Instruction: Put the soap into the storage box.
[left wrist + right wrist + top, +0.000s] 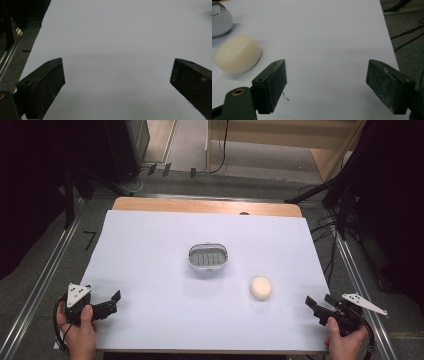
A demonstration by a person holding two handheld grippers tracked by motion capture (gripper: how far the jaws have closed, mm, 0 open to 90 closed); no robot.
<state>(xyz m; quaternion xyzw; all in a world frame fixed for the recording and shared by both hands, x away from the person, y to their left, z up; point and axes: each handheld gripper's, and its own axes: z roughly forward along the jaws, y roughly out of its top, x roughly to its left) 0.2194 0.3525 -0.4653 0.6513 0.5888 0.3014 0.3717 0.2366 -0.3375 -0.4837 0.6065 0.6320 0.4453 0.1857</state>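
The round cream soap bar [260, 287] is lying on the white table sheet [150, 250], near the right gripper [320, 303]; the grey slotted soap dish [208, 257] is sitting beyond. Both the right and the left gripper [111, 301] are holding their jaws wide apart, empty.

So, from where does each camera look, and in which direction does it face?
High view: above the person's side, facing forward and down on the white-covered table; both hands and the left hand-held gripper and right hand-held gripper show.
Left gripper view: rides the left hand-held gripper, facing across the bare white cover; its open black jaws show.
Right gripper view: rides the right hand-held gripper, open jaws showing.
Shared by the high and right gripper views: the round cream soap bar and the white oval soap dish.
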